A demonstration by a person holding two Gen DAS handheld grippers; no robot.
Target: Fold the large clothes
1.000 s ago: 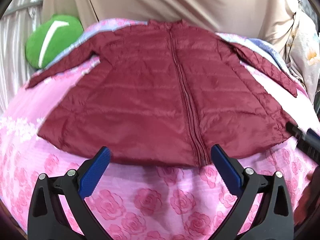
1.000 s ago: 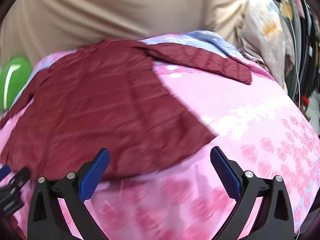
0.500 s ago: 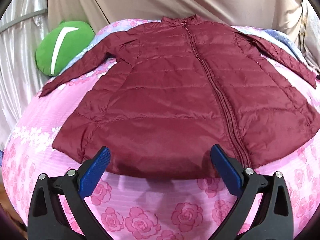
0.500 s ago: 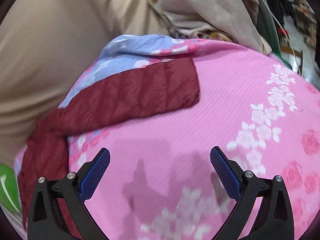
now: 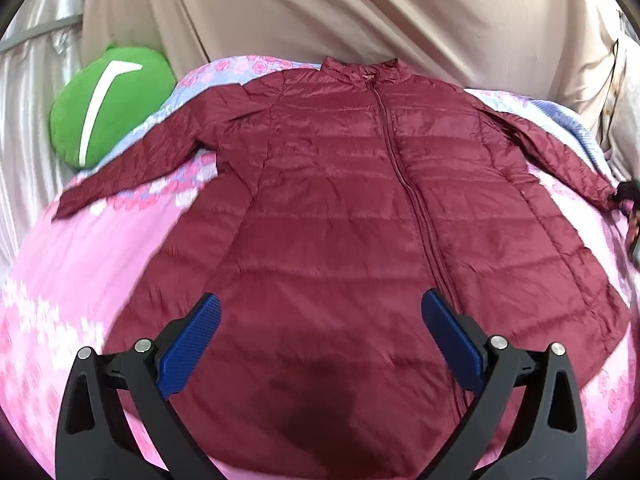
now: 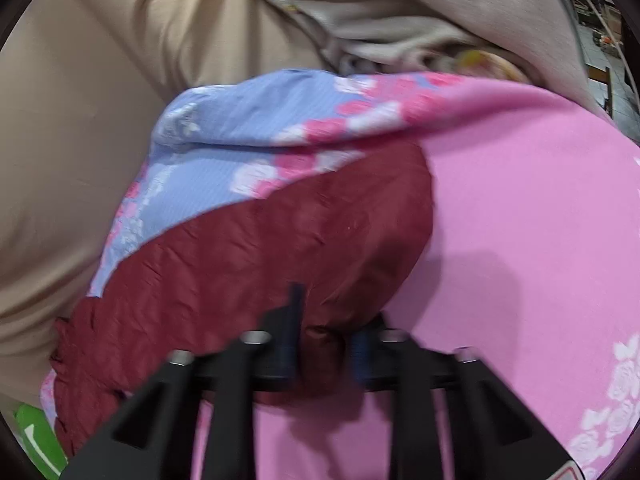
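A maroon quilted jacket [image 5: 352,216] lies flat and zipped on a pink floral bedspread [image 5: 80,272], collar at the far end, both sleeves spread out. My left gripper [image 5: 320,328] is open and empty, hovering over the jacket's lower hem. My right gripper [image 6: 324,344] is shut on the right sleeve [image 6: 280,248] near its cuff, a fold of maroon fabric pinched between the blue pads. In the left wrist view the right gripper [image 5: 626,194] shows small at the right sleeve's end.
A green plush cushion [image 5: 104,104] sits at the far left by the left sleeve. A beige curtain [image 5: 360,12] hangs behind the bed. A blue floral part of the bedspread [image 6: 248,128] lies under the right sleeve. Cluttered fabrics lie at the far right.
My right gripper moved to the right sleeve's cuff and shut on it. My left gripper moved forward over the jacket's hem and stayed open.
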